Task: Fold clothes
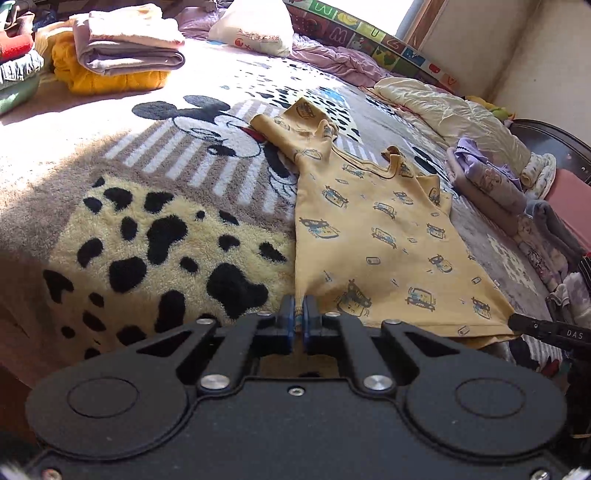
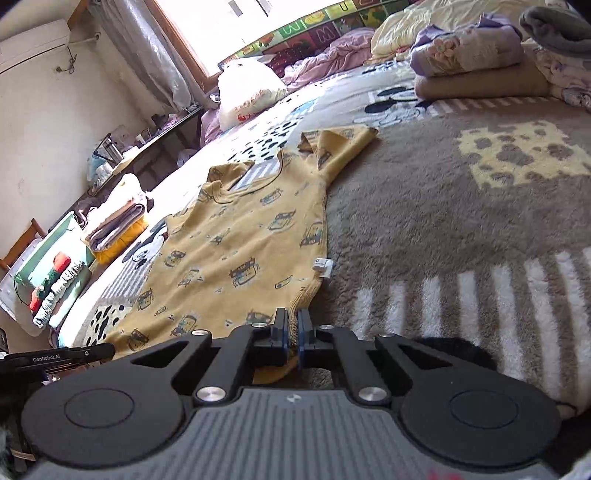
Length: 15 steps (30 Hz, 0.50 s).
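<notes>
A yellow child's shirt (image 1: 384,236) with small car prints lies spread flat on the patterned blanket (image 1: 147,206), collar toward the far side. My left gripper (image 1: 298,314) is shut on the shirt's near left hem corner. In the right wrist view the same shirt (image 2: 236,251) lies ahead and to the left, and my right gripper (image 2: 293,325) is shut on its near right hem corner. The right gripper's tip shows in the left wrist view (image 1: 532,326); the left gripper's tip shows in the right wrist view (image 2: 74,354).
A stack of folded clothes (image 1: 122,48) sits at the far left of the bed, with more folded piles (image 1: 491,184) along the right side. A white plastic bag (image 1: 255,26) and rumpled bedding (image 1: 436,99) lie at the far end. A shelf (image 2: 147,147) stands against the wall.
</notes>
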### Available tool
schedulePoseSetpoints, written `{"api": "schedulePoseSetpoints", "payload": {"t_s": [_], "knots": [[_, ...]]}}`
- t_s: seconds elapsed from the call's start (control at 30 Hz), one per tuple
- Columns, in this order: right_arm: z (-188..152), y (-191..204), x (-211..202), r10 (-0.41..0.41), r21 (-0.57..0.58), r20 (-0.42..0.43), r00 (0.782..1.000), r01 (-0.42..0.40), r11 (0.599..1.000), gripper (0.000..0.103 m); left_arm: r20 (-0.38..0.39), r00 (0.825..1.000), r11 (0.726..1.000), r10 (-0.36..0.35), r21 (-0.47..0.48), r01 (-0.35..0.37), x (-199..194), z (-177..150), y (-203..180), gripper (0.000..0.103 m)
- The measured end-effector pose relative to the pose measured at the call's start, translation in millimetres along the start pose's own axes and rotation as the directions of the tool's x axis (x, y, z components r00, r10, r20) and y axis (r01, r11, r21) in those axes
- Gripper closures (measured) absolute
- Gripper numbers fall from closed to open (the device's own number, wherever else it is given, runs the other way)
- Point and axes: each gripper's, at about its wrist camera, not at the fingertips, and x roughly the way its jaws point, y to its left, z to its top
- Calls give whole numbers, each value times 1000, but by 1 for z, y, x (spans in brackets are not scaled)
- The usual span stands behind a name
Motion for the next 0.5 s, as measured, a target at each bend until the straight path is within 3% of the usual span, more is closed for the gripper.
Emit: {"api": "schedulePoseSetpoints", "payload": {"t_s": [0.07,0.13,0.2,0.27,0.37,0.5], "knots": [[-3,-4,11,-30,-37,-94,995,26,999,96,-73,997,1000,-21,16,22,12,-5,2,99],[-5,-14,19,-31,-25,-143,989,27,999,97,-69,998,1000,1,31,2,8,-4,1,98],[-2,-16,17,-36,-20,-155,987,33,999,95,-47,998,998,38,44,-36,1,-1,2,79],[1,-11,12,-60,-44,-167,984,53,998,85,-3,999,998,47,37,-47,-6,2,6,74],[0,-6,-3,-85,-61,-120,989,78,995,71,76,997,999,31,27,-34,-15,9,7,74],[10,5,-10,-34,-87,-27,999,31,996,72,135,989,995,-66,87,54,-4,27,-15,74]]}}
